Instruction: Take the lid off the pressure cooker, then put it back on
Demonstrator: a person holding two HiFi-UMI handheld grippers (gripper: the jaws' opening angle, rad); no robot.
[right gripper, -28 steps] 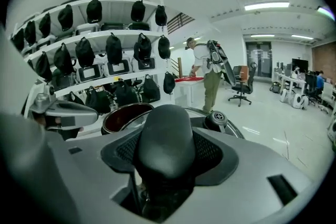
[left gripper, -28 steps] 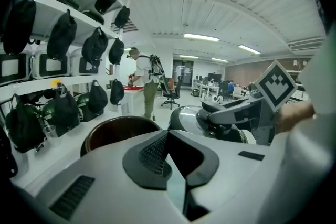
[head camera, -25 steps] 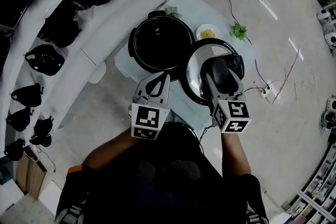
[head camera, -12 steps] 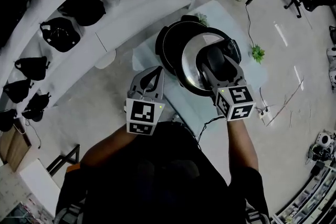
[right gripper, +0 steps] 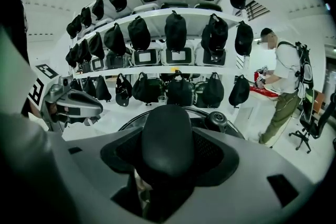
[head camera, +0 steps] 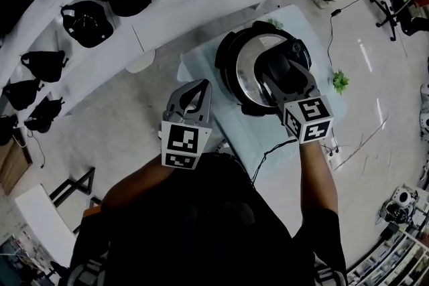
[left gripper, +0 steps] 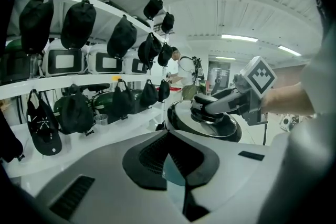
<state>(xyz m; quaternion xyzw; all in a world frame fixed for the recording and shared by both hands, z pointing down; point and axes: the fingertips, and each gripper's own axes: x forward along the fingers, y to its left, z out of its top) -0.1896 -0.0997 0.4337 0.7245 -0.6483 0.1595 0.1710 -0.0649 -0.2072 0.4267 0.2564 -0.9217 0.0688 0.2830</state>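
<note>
The black pressure cooker [head camera: 226, 53] stands on a small pale table [head camera: 218, 120]. Its steel lid [head camera: 251, 63] lies over the pot's mouth, and the rim looks roughly level. My right gripper [head camera: 280, 69] is shut on the lid's black handle [right gripper: 168, 139], which fills the space between its jaws. The lid's valve knob [right gripper: 216, 119] shows just beyond the handle. From the left gripper view, the lid [left gripper: 210, 126] sits on the pot under the right gripper [left gripper: 223, 105]. My left gripper [head camera: 194, 92] hangs left of the cooker, shut and holding nothing.
White shelves [head camera: 154, 20] with several black caps and bags curve along the left and far side. A green plant [head camera: 340, 82] lies right of the cooker. Cables and a power strip [head camera: 333, 151] are on the floor. A person [right gripper: 283, 86] stands at the far right.
My right gripper has carried the lid leftward from beside the open pot to over its mouth. The left gripper has stayed near the table's near-left edge.
</note>
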